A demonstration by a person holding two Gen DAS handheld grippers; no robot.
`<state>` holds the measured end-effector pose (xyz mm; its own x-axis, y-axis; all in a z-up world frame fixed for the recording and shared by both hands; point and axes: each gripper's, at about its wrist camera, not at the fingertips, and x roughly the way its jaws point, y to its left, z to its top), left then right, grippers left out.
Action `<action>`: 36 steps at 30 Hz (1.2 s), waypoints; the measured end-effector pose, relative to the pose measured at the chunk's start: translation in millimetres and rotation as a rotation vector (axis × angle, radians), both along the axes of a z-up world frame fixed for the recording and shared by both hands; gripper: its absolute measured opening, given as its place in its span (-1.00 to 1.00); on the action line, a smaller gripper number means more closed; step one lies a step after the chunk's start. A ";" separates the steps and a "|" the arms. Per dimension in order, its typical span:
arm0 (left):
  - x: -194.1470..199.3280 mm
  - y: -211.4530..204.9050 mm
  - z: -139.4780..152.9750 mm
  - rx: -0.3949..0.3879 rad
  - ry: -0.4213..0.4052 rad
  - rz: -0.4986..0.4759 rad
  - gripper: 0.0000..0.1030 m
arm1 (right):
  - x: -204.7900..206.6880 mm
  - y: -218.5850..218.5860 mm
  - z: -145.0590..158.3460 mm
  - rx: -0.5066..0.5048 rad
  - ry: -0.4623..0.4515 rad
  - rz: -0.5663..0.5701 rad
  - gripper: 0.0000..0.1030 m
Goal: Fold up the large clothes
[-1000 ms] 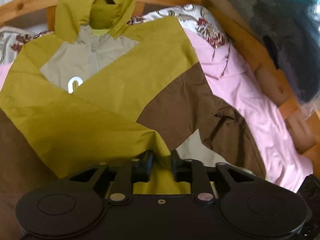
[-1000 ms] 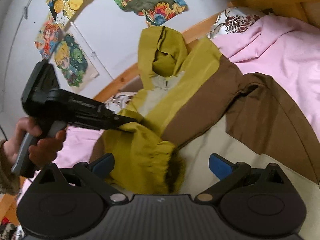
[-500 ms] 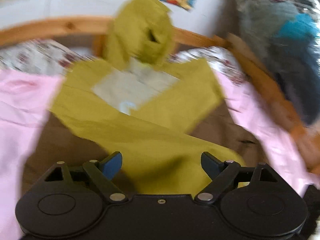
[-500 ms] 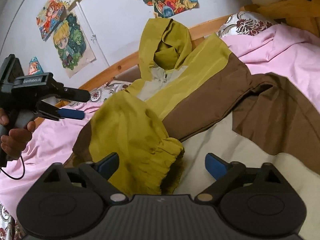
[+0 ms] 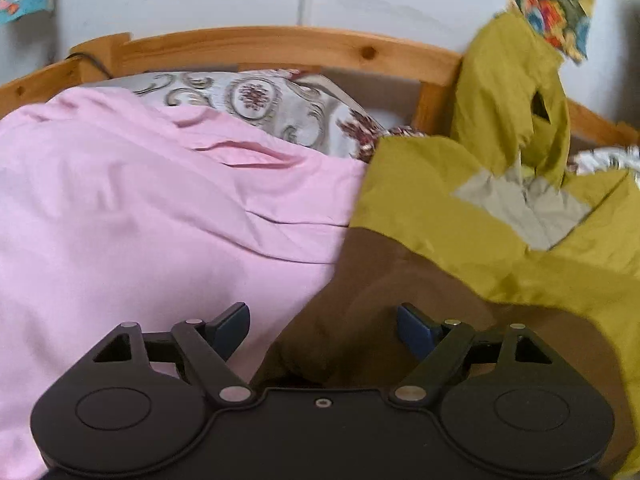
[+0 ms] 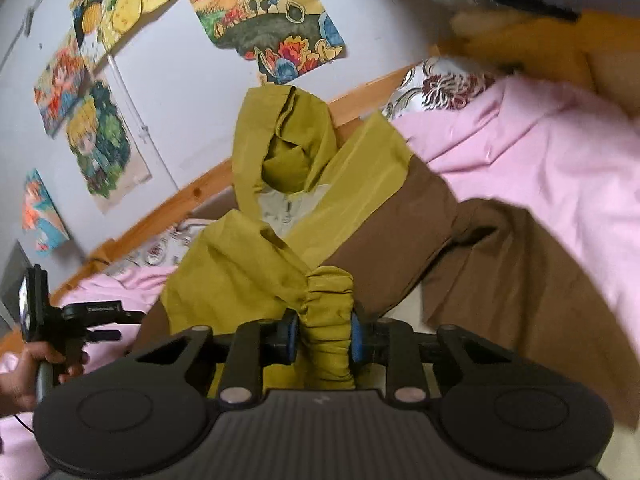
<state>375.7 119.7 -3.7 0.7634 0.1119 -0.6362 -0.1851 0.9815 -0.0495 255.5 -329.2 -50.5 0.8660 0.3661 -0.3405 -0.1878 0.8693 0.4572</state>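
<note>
Open pink bedsheet (image 5: 140, 220) left of olive-and-brown hooded jacket (image 5: 460, 240): free passage. Curved wooden bed rail (image 5: 280, 46) w/ patterned pillow (image 5: 260, 104) blocks far side; postered wall (image 6: 180, 80) behind.

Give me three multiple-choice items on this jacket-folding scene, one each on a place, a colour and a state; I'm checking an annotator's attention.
1. Where does the olive, brown and grey hooded jacket lie?
A. on the pink bed sheet
B. on a floor
C. on a chair

2. What colour is the gathered sleeve cuff?
A. pink
B. olive
C. grey

3. How does the right gripper stand?
A. open and empty
B. out of view
C. shut on the cuff

Answers:
1 A, the jacket spreads across the pink sheet inside the wooden bed frame.
2 B, the cuff is olive like the sleeve.
3 C, the jaws, which have just been closing, press on the cuff.
</note>
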 end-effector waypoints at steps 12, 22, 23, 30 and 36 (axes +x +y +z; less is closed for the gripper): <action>20.6 4.2 -29.4 0.173 0.031 0.084 -0.55 | 31.5 13.3 -7.6 -0.229 0.026 -0.124 -0.09; -14.8 -77.8 17.4 0.092 -0.231 -0.269 0.37 | 34.5 47.7 32.7 -0.476 -0.192 -0.124 0.73; -14.1 -90.8 15.7 0.100 -0.229 -0.312 0.40 | 38.0 56.4 34.1 -0.514 -0.215 -0.107 0.75; 23.5 -139.1 -33.3 0.220 -0.080 -0.300 0.38 | 84.7 95.3 -1.6 -0.804 -0.175 -0.039 0.78; 28.5 -132.7 -58.9 0.275 -0.080 -0.274 0.50 | 113.9 84.3 -35.9 -0.789 -0.071 -0.009 0.84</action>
